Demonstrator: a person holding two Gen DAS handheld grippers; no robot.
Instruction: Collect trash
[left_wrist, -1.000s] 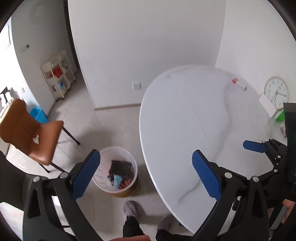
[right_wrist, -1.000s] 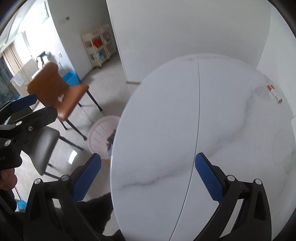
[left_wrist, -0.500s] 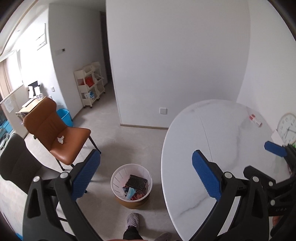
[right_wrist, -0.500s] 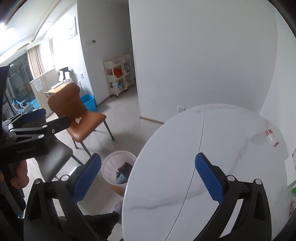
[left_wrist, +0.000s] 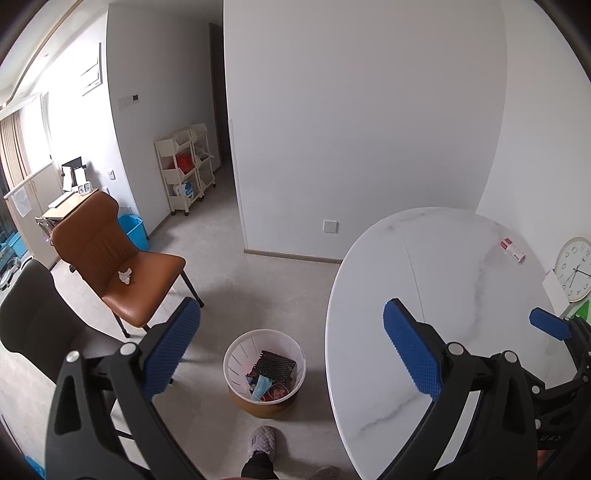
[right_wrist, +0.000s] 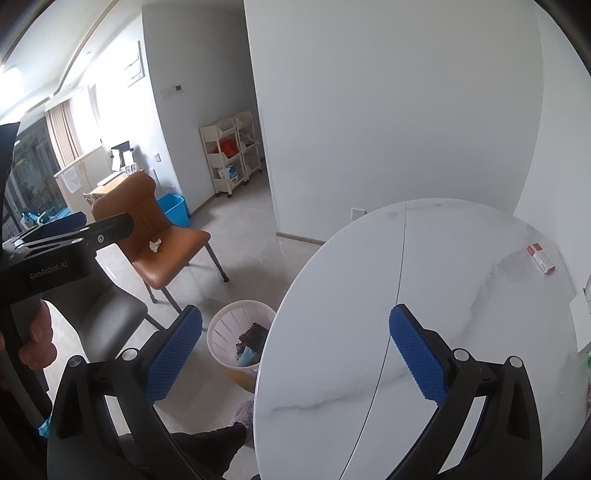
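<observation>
A white slatted trash bin (left_wrist: 264, 363) stands on the floor left of the round white marble table (left_wrist: 436, 280); it holds dark and coloured scraps. It also shows in the right wrist view (right_wrist: 240, 341). A crumpled white tissue (left_wrist: 125, 276) lies on the seat of the brown chair (left_wrist: 122, 266), also seen from the right wrist (right_wrist: 155, 244). A small red and white box (left_wrist: 512, 250) lies at the table's far side, also in the right wrist view (right_wrist: 541, 258). My left gripper (left_wrist: 291, 354) is open and empty, above the bin. My right gripper (right_wrist: 295, 356) is open and empty, over the table's left edge.
A dark grey chair (left_wrist: 33, 325) stands at the left. A cream shelf trolley (left_wrist: 186, 166) and a blue bin (left_wrist: 133, 232) are by the far wall. A wall clock (left_wrist: 572, 269) leans at the table's right. The person's slippered foot (left_wrist: 262, 443) is near the trash bin.
Both grippers have risen and tilted up, so the room, chairs and tissue came into view. Both stayed open and empty.
</observation>
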